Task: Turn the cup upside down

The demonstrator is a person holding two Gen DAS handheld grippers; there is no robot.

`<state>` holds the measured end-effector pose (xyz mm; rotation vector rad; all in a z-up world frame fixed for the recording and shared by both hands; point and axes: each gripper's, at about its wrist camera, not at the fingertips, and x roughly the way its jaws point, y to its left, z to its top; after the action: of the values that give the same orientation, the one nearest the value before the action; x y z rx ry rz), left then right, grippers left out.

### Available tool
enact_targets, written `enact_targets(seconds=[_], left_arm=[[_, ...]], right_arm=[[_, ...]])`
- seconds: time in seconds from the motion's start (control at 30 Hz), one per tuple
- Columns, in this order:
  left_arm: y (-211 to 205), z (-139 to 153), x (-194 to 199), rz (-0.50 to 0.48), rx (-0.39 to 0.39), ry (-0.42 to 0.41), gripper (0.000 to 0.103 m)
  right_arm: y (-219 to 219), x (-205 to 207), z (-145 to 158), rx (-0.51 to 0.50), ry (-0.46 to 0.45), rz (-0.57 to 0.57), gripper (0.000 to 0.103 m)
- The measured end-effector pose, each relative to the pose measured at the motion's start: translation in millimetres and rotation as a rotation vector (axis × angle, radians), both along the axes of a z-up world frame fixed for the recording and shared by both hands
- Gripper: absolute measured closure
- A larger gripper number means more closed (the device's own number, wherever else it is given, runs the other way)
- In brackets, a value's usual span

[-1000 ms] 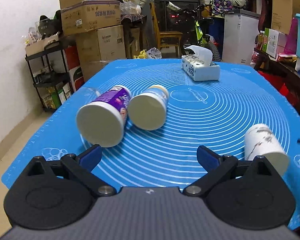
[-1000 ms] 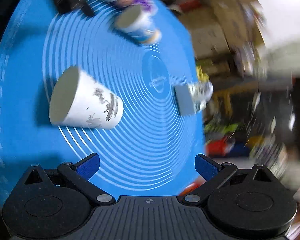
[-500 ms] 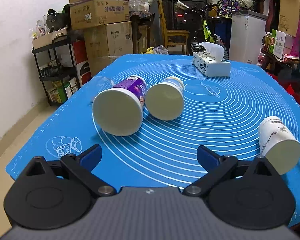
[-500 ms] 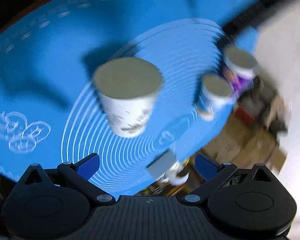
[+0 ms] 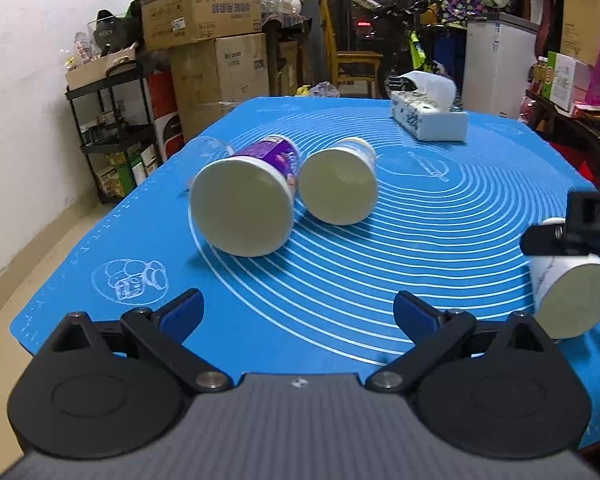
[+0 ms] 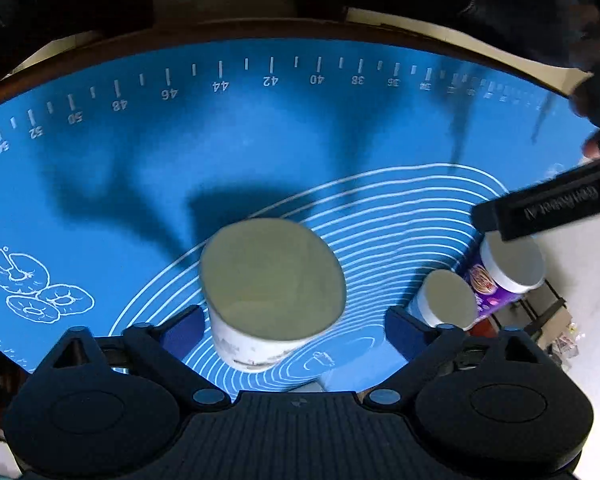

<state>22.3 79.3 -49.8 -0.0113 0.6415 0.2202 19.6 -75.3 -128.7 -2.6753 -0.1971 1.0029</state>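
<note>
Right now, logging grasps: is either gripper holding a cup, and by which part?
Nothing is held. The right gripper straddles the white cup, jaws open. The left gripper is open over the mat.

I am reading ruler numbers along the edge of the blue mat (image 6: 260, 128), upside down from my right wrist view: 54, 52, 50, 48, 46, 44, 42, 40, 38, 36. Printing is showing on the cardboard boxes (image 5: 204, 16) stacked behind the table, but I am not making out the words. The lettering on the purple cup (image 5: 268, 156) is likewise staying illegible.
</note>
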Motion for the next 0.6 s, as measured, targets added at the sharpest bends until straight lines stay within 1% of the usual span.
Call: enact_targets(seconds=[0.07,0.17,0.27,0.3,0.33,0.37,0.43,0.53,0.6], left_arm=[[3,0,1,0.012,0.004,-0.003,0.003],[7,0,3,0.027,0.002,-0.004,0.003],[8,-1,4,0.028,0.000,-0.001,0.003],[8,-1,4,0.027,-0.001,0.001,0.003],[8,-2,4,0.025,-0.002,0.002,0.003],[7,-2,4,0.023,-0.003,0.004,0.003],[6,-3,4,0.021,-0.004,0.008,0.003],[5,-4,4,0.019,-0.005,0.012,0.003],[5,-4,4,0.016,-0.006,0.012,0.003]], right_arm=[[2,-1,-3,-0.018,0.005,0.000,0.010],[5,5,-4,-0.025,0.005,-0.027,0.015],[1,7,-4,-0.029,0.012,-0.024,0.022],[-2,6,-5,-0.025,0.018,-0.015,0.028],[-4,5,-6,-0.027,0.023,-0.013,0.028],[-7,3,-7,-0.028,0.025,-0.015,0.032],[-10,1,-7,-0.029,0.031,-0.024,0.035],[-9,-1,-1,0.006,0.056,-0.069,0.037],[2,5,5,0.068,0.089,-0.148,0.037]])
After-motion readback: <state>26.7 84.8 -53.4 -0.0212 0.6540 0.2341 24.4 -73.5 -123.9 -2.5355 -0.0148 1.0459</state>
